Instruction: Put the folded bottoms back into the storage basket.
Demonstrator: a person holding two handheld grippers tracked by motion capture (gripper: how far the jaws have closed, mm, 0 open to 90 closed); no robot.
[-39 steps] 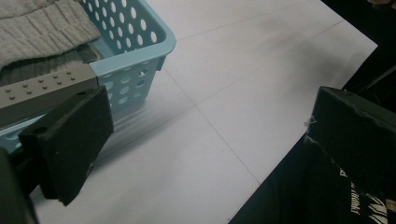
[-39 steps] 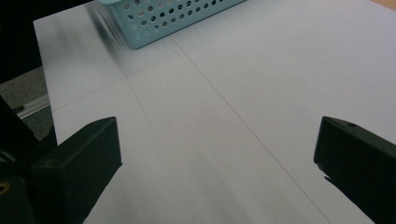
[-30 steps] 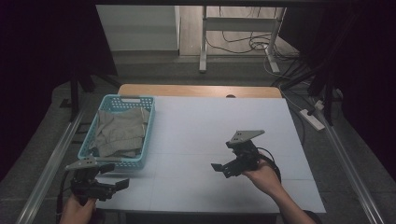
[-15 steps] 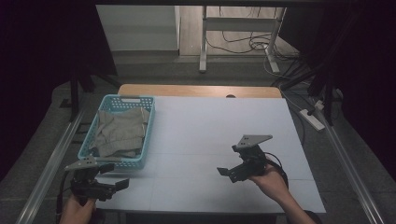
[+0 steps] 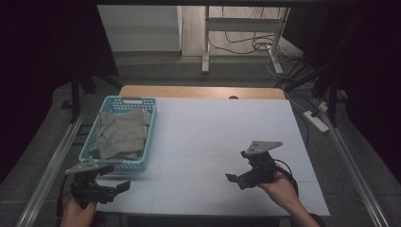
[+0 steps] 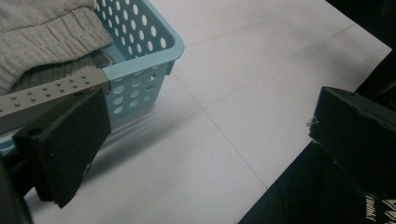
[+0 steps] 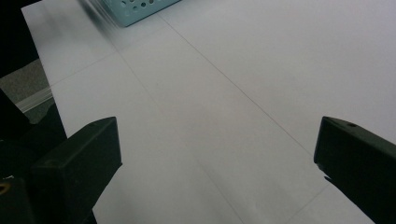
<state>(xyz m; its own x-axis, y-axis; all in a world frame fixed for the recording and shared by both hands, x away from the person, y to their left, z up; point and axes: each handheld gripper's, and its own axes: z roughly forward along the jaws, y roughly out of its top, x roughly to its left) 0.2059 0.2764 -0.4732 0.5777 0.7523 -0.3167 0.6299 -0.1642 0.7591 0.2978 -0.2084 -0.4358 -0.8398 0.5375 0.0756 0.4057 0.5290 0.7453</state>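
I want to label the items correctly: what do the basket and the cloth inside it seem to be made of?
The basket looks like moulded plastic, light blue with a smooth matte finish; its walls have rows of punched oval holes. The cloth seems a soft woven or knitted fabric, grey-beige, perhaps cotton: the left claw view shows gathered ribbing and folds.

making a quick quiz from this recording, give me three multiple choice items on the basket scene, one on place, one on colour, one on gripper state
1. Where on the table is the basket?
A. left side
B. right side
C. centre

2. What colour is the basket?
A. red
B. light blue
C. black

3. How do the right gripper's jaws stand?
A. shut on cloth
B. shut on the basket
C. open, holding nothing

Key: 1 A, it sits at the left edge in the high view. 2 B, its perforated walls are light blue. 3 C, bare table shows between the jaws; the grey cloth lies in the basket.
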